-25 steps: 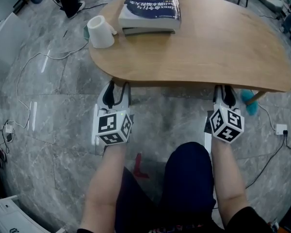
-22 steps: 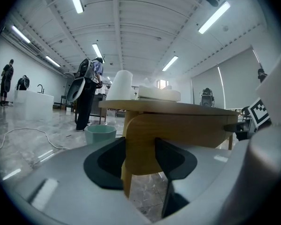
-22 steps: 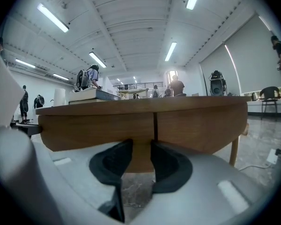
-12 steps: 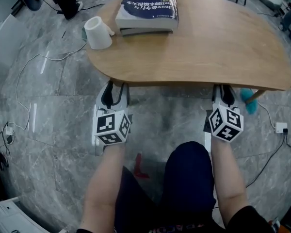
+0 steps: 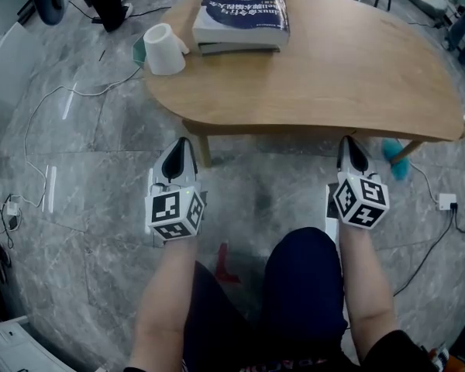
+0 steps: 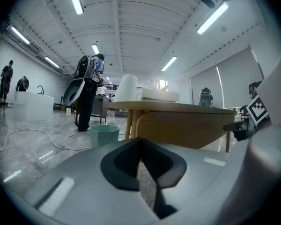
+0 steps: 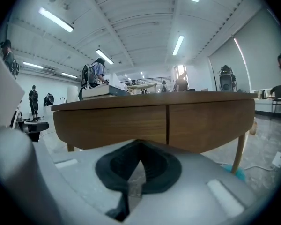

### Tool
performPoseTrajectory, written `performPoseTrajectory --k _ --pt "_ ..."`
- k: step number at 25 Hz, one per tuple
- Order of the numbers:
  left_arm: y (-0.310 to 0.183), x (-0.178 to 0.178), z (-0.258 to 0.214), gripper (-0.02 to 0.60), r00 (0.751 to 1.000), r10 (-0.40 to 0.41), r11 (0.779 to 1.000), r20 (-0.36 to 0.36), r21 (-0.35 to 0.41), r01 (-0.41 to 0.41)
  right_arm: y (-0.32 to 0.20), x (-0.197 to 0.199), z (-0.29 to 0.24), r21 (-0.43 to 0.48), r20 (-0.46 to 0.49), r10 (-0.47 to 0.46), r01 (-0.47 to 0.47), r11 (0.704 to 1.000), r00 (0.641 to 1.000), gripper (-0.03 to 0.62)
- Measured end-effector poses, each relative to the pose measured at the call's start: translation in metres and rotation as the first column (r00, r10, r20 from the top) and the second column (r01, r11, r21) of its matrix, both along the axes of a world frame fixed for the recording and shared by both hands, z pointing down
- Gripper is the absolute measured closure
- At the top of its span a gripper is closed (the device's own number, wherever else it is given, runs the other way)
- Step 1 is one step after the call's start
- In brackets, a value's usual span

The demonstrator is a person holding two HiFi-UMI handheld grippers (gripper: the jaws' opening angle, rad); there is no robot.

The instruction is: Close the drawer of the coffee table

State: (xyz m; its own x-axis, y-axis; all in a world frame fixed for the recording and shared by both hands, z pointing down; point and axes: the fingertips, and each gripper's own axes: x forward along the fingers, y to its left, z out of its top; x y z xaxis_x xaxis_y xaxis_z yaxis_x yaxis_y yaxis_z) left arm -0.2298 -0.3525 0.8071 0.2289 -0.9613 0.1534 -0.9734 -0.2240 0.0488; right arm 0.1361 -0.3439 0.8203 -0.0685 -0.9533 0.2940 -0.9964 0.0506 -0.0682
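**Drawer front lies straight ahead of both grippers and looks flush**

The brown wooden drawer front (image 7: 131, 123) sits under the near edge of the rounded light-wood tabletop (image 5: 349, 68). In the right gripper view it fills the middle of the frame, and its long axis runs from left to right. A thin vertical seam divides the wood into two panels. Both panels stand in one line, so I judge the drawer is already pushed in. I cannot tell which panel is the drawer.

In the head view, nothing sticks out below the tabletop edge towards the lower frame.

The right gripper (image 5: 349, 142) points up-frame at this front, with its tip just short of the edge. Its jaws have just closed and are pressed together with nothing between them. The left gripper (image 5: 181, 144) is at the left end, beside a table leg, and seems a little further from the edge. Its jaws have also just closed and are empty.

If any push is still needed, it goes straight up-frame, and the right gripper is better placed.
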Motion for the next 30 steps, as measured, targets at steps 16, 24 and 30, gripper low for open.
performPoseTrajectory --k 16,24,30 --pt "0.069 0.011 -0.061 0.578 1.0 0.014 0.986 -0.02 -0.166 -0.017 0.053 -0.024 -0.063 -0.179 0.003 -0.127 0.126 0.976 0.992 0.592" --pt "0.113 0.019 -0.198 0.578 1.0 0.004 0.96 0.019 -0.28 0.001 0.084 -0.026 -0.194 -0.309 0.027 -0.207 0.205 0.929 0.978 0.592" --pt "0.139 0.028 -0.311 0.578 0.999 0.028 0.947 0.041 -0.321 -0.013 0.099 -0.04 -0.302 -0.329 0.035 -0.29 0.285 0.9 0.956 0.592"
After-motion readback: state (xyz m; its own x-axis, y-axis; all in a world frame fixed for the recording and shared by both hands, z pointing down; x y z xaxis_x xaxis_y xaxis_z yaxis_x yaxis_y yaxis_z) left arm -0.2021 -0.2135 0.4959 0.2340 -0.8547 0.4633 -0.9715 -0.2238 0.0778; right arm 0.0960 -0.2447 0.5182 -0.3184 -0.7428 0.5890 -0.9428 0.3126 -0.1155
